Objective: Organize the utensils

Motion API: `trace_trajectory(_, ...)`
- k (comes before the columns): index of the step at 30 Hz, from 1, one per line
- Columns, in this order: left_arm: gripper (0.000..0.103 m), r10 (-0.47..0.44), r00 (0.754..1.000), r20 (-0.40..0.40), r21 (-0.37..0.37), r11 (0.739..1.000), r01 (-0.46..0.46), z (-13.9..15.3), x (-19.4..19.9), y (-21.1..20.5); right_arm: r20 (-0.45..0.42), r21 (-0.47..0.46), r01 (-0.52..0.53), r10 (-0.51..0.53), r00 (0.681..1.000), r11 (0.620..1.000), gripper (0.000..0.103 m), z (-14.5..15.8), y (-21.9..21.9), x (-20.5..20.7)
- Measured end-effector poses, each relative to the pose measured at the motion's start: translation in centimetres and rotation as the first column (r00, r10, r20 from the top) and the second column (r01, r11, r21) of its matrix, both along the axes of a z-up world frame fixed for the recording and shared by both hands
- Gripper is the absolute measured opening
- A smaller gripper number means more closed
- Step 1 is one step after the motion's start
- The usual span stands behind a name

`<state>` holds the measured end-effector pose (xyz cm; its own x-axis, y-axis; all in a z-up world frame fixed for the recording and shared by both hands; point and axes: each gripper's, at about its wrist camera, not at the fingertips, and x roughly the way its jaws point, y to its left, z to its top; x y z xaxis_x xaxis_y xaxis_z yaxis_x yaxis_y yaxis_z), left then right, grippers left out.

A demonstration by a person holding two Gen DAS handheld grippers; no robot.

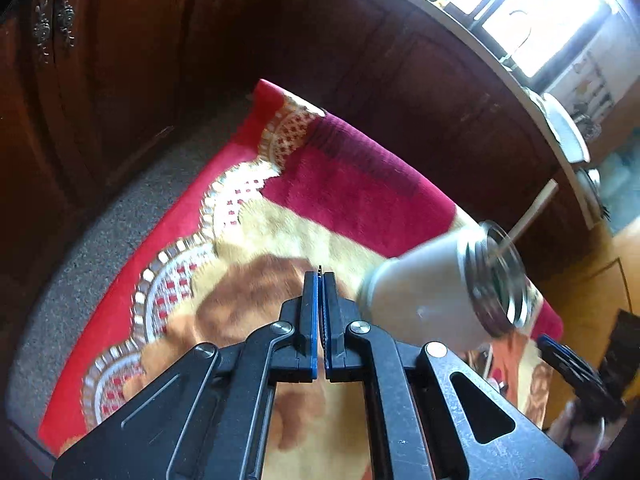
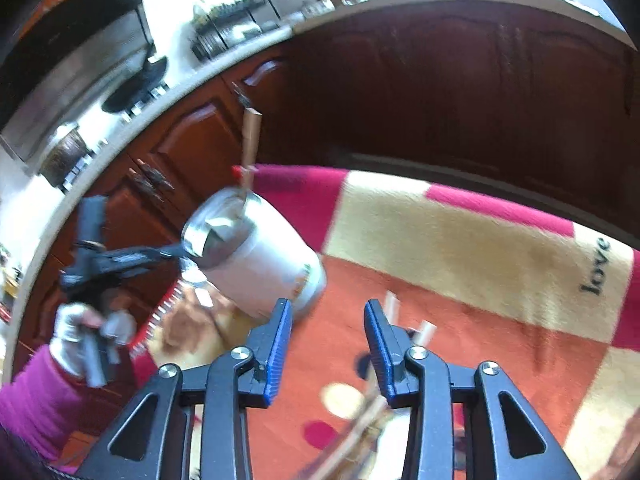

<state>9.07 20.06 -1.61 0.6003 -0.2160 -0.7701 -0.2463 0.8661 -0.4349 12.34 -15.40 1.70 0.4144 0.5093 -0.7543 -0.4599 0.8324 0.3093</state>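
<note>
1. The left gripper (image 1: 319, 280) pointed steeply downward, its blue pads pressed together with nothing between them.
2. The right gripper (image 2: 328, 312) pointed downward, jaws apart and empty.
3. A gloved left hand (image 2: 80, 336) with a magenta sleeve (image 2: 36, 400) gripped its handle.

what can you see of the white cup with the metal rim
The white cup looks like an insulated tumbler: smooth white body, bare shiny metal rim and inner wall, some orange print near its base. It is blurred and appears strongly tilted above the red and cream rug. One wooden-handled utensil stands in it, sticking out past the rim. The left gripper reaches to its rim in the right wrist view; actual contact is unclear.
</note>
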Motion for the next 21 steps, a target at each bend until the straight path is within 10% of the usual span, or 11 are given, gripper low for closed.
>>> trace_trajectory(21,0.002,-0.059,0.987,-0.152,-0.053,0.997,0.052,-6.1,-2.1,-3.0,-0.187,-0.150,0.072,-0.100,0.977,0.986,0.024,-7.4,-1.0,2.2)
